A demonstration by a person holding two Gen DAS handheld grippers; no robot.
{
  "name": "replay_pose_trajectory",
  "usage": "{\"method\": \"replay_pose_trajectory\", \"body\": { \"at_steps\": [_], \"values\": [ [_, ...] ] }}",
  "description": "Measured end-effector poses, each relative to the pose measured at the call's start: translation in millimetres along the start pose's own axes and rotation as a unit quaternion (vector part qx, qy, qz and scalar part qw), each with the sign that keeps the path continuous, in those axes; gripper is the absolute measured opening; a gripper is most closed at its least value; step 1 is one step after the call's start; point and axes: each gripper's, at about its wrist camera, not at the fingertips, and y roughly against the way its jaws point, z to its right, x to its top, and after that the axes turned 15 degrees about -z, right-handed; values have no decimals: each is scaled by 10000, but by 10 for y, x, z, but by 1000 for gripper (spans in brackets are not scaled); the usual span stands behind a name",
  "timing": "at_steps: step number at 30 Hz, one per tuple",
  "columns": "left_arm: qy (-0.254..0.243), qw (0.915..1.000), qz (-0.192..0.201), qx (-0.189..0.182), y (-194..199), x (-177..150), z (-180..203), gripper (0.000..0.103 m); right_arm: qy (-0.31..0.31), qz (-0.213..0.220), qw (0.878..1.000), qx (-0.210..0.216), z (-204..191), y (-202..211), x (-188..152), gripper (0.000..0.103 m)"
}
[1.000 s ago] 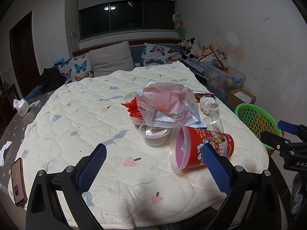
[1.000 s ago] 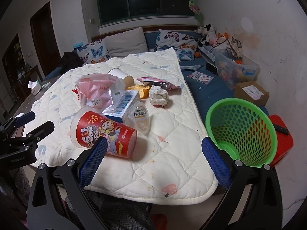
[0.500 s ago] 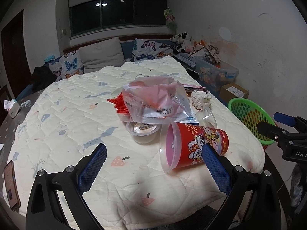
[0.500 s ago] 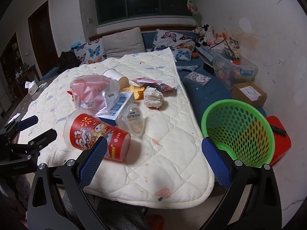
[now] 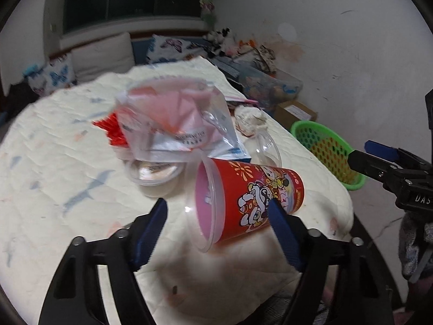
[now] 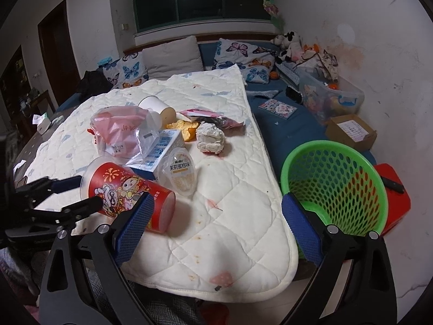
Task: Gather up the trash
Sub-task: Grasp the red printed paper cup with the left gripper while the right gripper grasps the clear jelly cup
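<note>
A red cartoon-printed cup (image 5: 249, 189) lies on its side on the quilted table cover (image 5: 54, 162), its mouth toward my left gripper (image 5: 217, 222). The left gripper is open, its blue pads either side of the cup's mouth end, not closed on it. The cup also shows in the right wrist view (image 6: 127, 192), with the left gripper (image 6: 75, 192) around its rim end. My right gripper (image 6: 213, 227) is open and empty above the table's near corner. A green mesh basket (image 6: 333, 184) stands off the table's right edge.
Behind the cup lie a clear plastic bag with pink contents (image 6: 121, 132), a blue-white carton (image 6: 165, 146), a jelly cup (image 6: 178, 173), a crumpled tissue (image 6: 211, 138), a paper cup (image 6: 157, 108) and a snack wrapper (image 6: 213, 119). A cardboard box (image 6: 351, 132) and storage bin (image 6: 330, 97) sit right.
My left gripper has moved forward and right to the red cup, and its jaws have narrowed around the cup's mouth end. The right gripper has barely moved.
</note>
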Motion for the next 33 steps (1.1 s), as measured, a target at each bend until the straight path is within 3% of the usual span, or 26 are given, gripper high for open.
{"method": "replay_pose_trajectory", "body": {
  "at_steps": [6,9,21,28,33],
  "values": [
    [-228,9988,-121,-420,-144,36,6,72,74,-38,9999,62,-31,-74,71,92],
    [-325,9977,-157,-569,-178,40,19,67,114,-77,9998,169,-39,-122,106,92],
    [-342,9903,-120,-1344,-121,-26,1,19,219,-333,9958,826,-17,-368,227,89],
    [-416,9912,40,-1253,76,-121,16,8,194,-414,9931,1078,38,-468,290,84],
    [-325,9928,196,-1132,261,-175,-49,6,163,-545,9891,1355,75,-600,340,79]
  ]
}}
